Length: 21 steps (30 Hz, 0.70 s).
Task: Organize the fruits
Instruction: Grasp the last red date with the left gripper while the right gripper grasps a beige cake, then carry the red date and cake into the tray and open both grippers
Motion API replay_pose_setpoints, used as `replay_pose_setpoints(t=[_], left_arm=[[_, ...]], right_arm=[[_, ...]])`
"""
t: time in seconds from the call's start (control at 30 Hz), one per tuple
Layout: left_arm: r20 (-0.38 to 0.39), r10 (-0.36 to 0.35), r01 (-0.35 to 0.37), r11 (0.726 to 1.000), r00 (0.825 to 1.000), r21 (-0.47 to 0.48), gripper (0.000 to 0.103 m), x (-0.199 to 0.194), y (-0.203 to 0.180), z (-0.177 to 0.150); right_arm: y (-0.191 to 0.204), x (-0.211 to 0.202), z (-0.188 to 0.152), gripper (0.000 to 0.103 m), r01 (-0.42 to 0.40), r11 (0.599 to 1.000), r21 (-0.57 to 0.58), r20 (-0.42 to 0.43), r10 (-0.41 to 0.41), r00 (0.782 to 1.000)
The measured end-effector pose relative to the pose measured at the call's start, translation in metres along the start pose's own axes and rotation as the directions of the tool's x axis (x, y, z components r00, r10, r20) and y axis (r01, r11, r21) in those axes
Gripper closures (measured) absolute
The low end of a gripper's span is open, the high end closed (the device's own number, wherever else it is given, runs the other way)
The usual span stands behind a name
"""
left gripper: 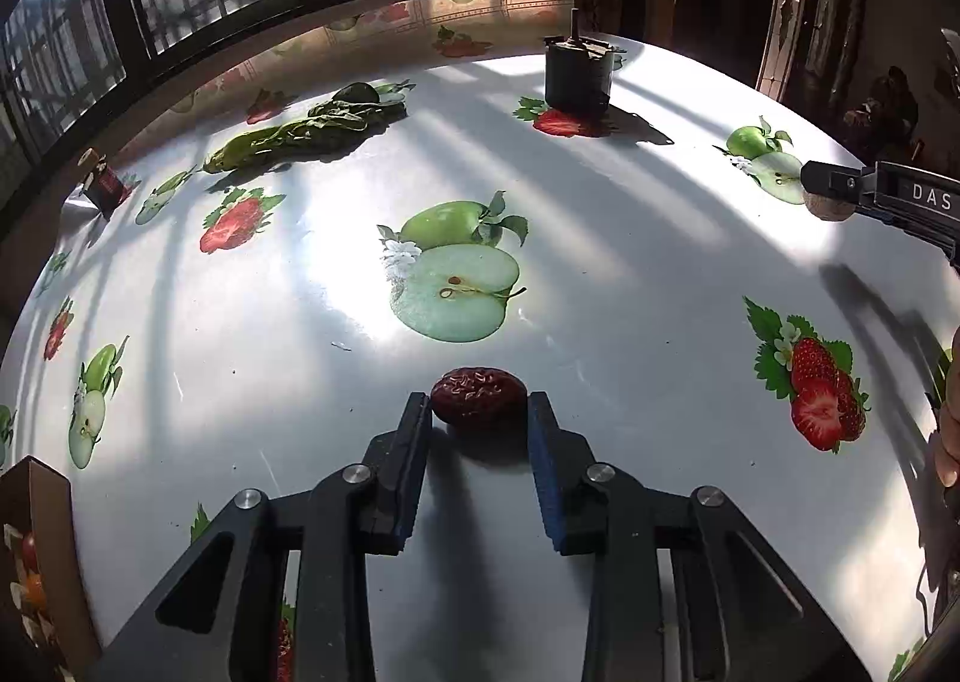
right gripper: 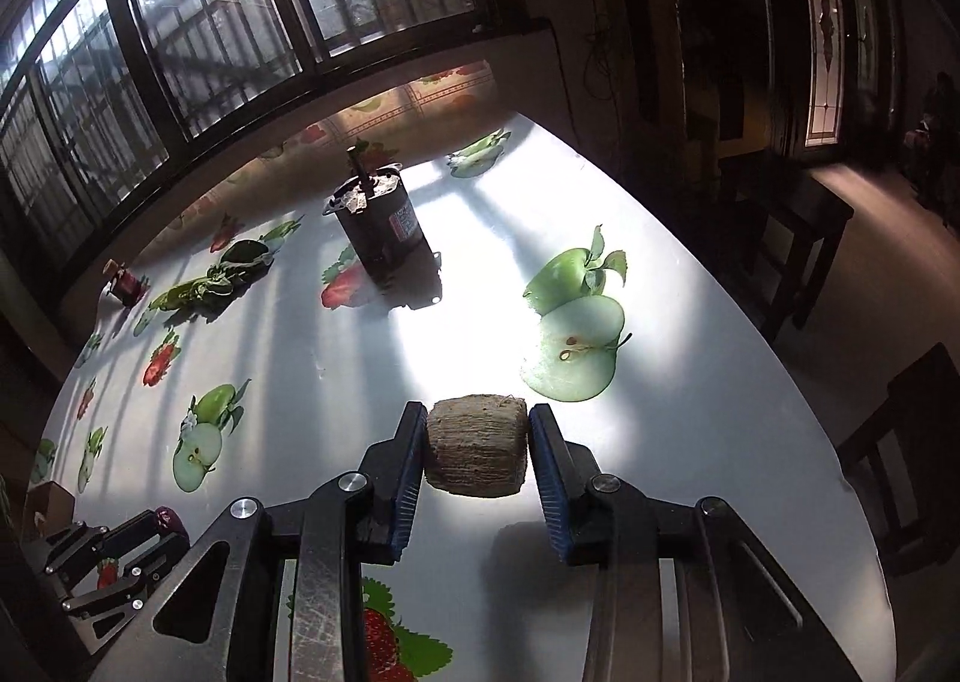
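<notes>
Pick-up step, both sides: left gripper (left gripper: 480,403) brackets a red date (left gripper: 479,398) at the near table (left gripper: 630,238) edge, jaws narrow with a sliver of gap each side, contact uncertain; right gripper (right gripper: 477,430) pinches a brown kiwi-like fruit (right gripper: 477,446) lifted clear of the table, its shadow below. Next move, by judgement: close the left jaws fully, lift, then carry both toward a container, possibly the cardboard box (left gripper: 42,556) at far left. Box is cut off and its contents unclear; the fruit's identity is uncertain.
</notes>
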<state>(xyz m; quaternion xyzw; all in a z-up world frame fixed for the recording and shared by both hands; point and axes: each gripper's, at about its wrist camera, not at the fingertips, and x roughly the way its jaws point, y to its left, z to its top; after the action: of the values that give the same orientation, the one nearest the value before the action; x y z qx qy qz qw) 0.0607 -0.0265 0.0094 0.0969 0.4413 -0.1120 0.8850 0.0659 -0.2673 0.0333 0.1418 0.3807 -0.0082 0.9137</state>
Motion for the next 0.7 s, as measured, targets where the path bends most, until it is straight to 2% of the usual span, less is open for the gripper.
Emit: replay_pose_setpoints(t=[0.2,0.33,0.47,0.57,0.7], left_arm=[[0.034,-0.016,0.018,0.998,0.999,-0.067,0.072,-0.025,0.014,-0.008],[0.082,-0.04,0.049,0.992,0.996,-0.115,0.072,-0.068,0.031,-0.026],[0.138,-0.035,0.061,0.981,0.99,-0.184,0.072,-0.122,0.066,-0.058],[0.161,0.002,0.04,0.965,0.987,-0.26,0.072,-0.157,0.104,-0.09],[0.163,0.103,-0.033,0.923,0.981,-0.382,0.072,-0.194,0.165,-0.139]], right_arm=[[0.001,-0.003,0.0,0.066,-0.009,1.0,0.007,0.015,0.009,1.0],[0.004,-0.003,-0.002,0.066,-0.035,0.999,0.001,0.016,0.035,0.999],[0.015,-0.003,-0.009,0.066,-0.044,0.999,-0.024,0.011,0.045,0.999],[0.029,0.0,-0.017,0.066,-0.031,0.997,-0.065,-0.003,0.031,1.0],[0.056,0.003,-0.031,0.066,-0.012,0.989,-0.144,-0.019,0.009,1.0]])
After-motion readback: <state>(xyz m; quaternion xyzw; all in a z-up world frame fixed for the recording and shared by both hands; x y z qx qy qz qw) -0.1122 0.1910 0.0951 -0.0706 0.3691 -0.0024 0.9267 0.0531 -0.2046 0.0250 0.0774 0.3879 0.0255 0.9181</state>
